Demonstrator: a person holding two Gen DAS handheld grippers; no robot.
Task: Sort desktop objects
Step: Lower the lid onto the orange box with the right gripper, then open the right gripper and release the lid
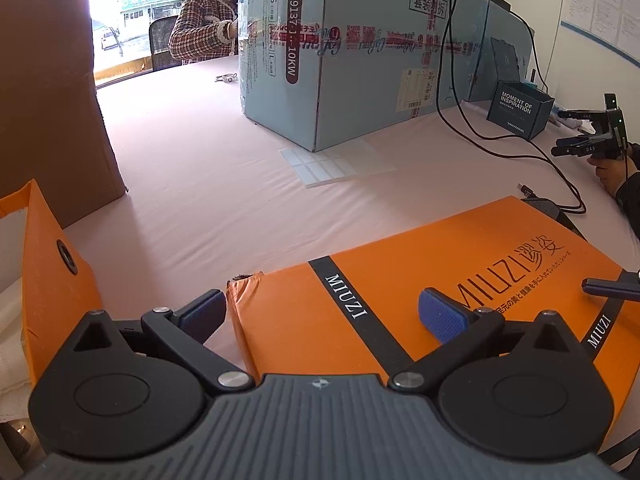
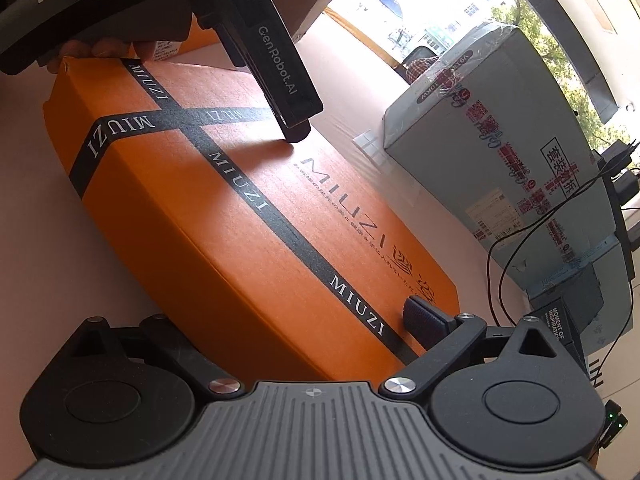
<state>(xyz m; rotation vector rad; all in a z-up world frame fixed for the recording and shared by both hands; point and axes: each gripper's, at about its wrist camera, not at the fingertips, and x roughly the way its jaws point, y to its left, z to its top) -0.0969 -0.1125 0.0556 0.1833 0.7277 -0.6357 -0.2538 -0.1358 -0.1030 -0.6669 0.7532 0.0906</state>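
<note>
The orange MIUZI box lid lies flat on the pink table, near edge closest. The left gripper is spread wide over its torn near-left corner, nothing held. The right gripper straddles the far-right end, also wide, nothing pinched yet. Both ends are probably best clamped evenly before lifting, so it isn't twisted.

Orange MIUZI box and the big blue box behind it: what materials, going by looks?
Orange MIUZI box: looks like matte printed corrugated cardboard; faint ribbing shows across the lid, and one corner is torn and frayed in the left wrist view. Big blue box: probably cardboard too, folded edges, with glossy clear and red-printed tape catching glare, plus a paper shipping label. Neither is certain from looks alone.
</note>
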